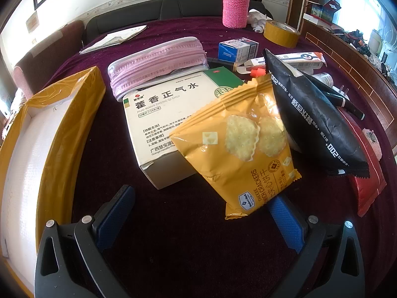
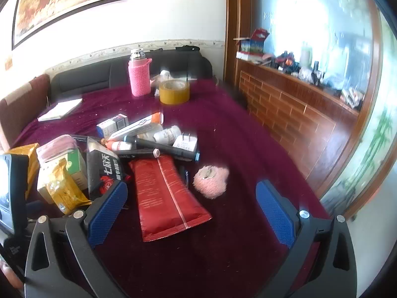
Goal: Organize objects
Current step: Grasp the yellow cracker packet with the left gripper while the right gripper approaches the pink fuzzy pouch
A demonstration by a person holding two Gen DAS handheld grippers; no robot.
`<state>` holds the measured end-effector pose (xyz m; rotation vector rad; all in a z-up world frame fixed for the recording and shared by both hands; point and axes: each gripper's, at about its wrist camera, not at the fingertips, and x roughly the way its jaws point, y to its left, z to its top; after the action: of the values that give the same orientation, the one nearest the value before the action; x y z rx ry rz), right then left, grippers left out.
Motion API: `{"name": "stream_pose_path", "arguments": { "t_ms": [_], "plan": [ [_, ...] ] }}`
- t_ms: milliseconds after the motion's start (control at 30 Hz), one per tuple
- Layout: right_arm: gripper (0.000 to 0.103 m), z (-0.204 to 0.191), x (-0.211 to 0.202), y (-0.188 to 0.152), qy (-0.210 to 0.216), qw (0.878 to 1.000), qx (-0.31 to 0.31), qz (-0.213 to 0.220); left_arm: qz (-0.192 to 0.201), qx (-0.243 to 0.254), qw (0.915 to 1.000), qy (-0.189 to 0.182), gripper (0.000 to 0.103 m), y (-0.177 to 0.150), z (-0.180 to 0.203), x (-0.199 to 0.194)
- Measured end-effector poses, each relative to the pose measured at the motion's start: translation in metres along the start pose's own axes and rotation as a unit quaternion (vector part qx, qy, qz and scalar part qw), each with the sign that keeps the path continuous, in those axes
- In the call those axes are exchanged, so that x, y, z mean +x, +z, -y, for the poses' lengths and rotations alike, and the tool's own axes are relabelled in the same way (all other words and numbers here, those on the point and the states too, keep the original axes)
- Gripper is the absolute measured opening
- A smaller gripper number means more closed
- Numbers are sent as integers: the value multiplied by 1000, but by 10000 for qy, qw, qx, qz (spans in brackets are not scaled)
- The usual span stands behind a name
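In the left wrist view a yellow cracker packet (image 1: 238,146) leans on a white medicine box (image 1: 171,121), with a black snack bag (image 1: 312,114) to its right and a pink zip pouch (image 1: 156,62) behind. My left gripper (image 1: 201,213) is open just in front of the packet, whose lower corner lies near the right finger. A yellow-taped carton (image 1: 49,134) stands at the left. In the right wrist view my right gripper (image 2: 191,203) is open over the near end of a red packet (image 2: 166,193). A pink puff (image 2: 211,177) lies beside it.
A maroon cloth (image 2: 223,129) covers the table. Behind the pile lie small boxes (image 2: 111,124), black pens (image 2: 163,149) and a white plug (image 2: 186,142). Farther back stand a pink-sleeved flask (image 2: 139,74), a tape roll (image 2: 174,92) and a notebook (image 2: 62,109). A wooden sill (image 2: 297,94) runs along the right.
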<state>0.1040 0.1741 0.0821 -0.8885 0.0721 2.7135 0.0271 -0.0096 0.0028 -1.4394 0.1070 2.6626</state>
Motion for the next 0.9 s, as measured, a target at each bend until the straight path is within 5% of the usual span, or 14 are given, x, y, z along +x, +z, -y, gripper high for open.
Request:
{"name": "stream_pose_path", "arguments": {
  "t_ms": [233,367,567,900],
  "plan": [
    [103,18,17,0,253,9991,117,-326,-27,14,9999,-102,101,1,-3,-1],
    [103,33,22,-5,369,9980,279,-441,-51,31,9939,-1101,101,0,-20,-21],
    [103,52,39,-12,574,9953,586,-517,212,-36,9851,-1705,101,17,-41,-49],
    [103,65,45,-24,919,9887,1015,-609,-38,-285,9880,-1517,99,10,-15,-25]
  ]
}}
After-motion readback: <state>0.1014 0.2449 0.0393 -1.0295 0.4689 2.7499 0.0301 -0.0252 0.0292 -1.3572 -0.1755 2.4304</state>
